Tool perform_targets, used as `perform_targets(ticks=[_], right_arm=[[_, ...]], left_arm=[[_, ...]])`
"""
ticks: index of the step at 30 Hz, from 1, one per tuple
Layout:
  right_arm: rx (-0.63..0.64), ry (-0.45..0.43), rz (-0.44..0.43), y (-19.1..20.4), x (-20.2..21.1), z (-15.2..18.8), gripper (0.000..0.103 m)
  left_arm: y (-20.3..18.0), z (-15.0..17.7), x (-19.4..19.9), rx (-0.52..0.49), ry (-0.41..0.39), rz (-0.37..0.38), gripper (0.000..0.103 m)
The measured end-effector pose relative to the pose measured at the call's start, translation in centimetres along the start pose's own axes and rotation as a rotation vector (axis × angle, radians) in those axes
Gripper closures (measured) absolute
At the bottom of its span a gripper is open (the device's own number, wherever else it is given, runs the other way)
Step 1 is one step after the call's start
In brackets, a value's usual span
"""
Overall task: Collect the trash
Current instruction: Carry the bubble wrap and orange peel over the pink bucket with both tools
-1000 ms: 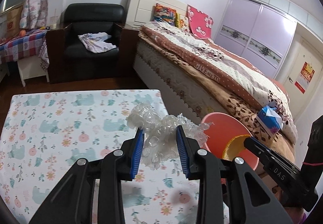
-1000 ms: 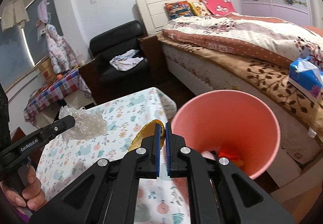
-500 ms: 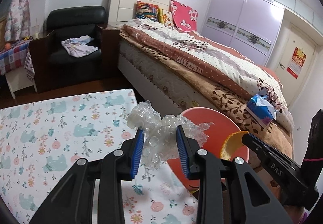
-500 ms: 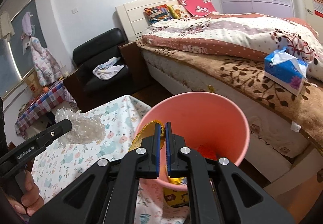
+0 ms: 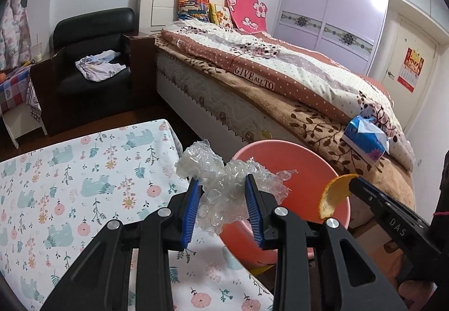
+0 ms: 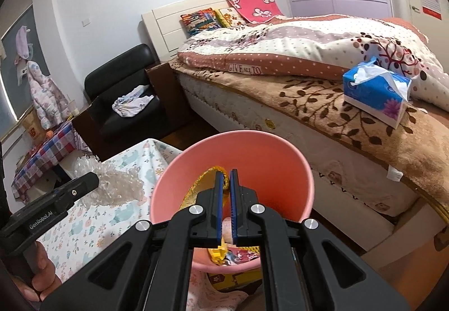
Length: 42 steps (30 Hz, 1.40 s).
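Note:
My left gripper (image 5: 223, 187) is shut on a crumpled wad of clear bubble wrap (image 5: 221, 173), held over the table's right edge beside the pink bin (image 5: 306, 170). In the right wrist view the same bubble wrap (image 6: 112, 184) shows left of the bin (image 6: 277, 153), above the table. My right gripper (image 6: 226, 179) is shut on a curved orange peel (image 6: 204, 182) and hangs over the bin's open mouth. The peel (image 5: 332, 193) also shows in the left wrist view, over the bin's right rim. Wrappers (image 6: 235, 255) lie in the bin's bottom.
A table with a floral bear-print cloth (image 5: 70, 184) fills the lower left. A bed (image 5: 280, 92) with a blue tissue pack (image 5: 364, 139) stands close behind the bin. A black armchair (image 5: 92, 58) with cloth sits further back. A hand (image 6: 39, 274) grips the left tool.
Both grippers moved rightward with their loads, from over the table toward the bin. The peel now hangs over the bin's mouth and the bubble wrap has reached the table's edge.

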State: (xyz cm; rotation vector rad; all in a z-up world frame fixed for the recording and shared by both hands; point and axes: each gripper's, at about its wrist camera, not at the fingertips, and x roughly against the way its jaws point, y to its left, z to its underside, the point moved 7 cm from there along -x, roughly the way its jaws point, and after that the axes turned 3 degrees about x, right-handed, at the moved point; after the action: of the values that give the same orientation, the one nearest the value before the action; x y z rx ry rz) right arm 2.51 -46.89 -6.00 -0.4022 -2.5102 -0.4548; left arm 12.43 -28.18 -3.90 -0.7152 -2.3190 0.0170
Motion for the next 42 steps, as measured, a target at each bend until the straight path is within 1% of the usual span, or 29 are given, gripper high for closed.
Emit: perform_targets(ticks=[11, 27, 42], right_arm=[[-0.024, 0.018, 0.026, -1.9, -1.1, 0.4, 0.098], [-0.021, 0.054, 0.052, -2.5, -3.4, 1.4, 0.098], [0.042, 0.073, 0.109, -2.0, -5.3, 1.3, 0.098]], left_arm=[[-1.3, 0.8, -3.1, -0.039, 0.043, -0.02, 0.071], [-4.0, 1.8, -6.4, -0.099, 0.085, -0.019, 0.071], [-5.5, 2.8, -8.5, -0.133, 0.114, -0.02, 0.071]])
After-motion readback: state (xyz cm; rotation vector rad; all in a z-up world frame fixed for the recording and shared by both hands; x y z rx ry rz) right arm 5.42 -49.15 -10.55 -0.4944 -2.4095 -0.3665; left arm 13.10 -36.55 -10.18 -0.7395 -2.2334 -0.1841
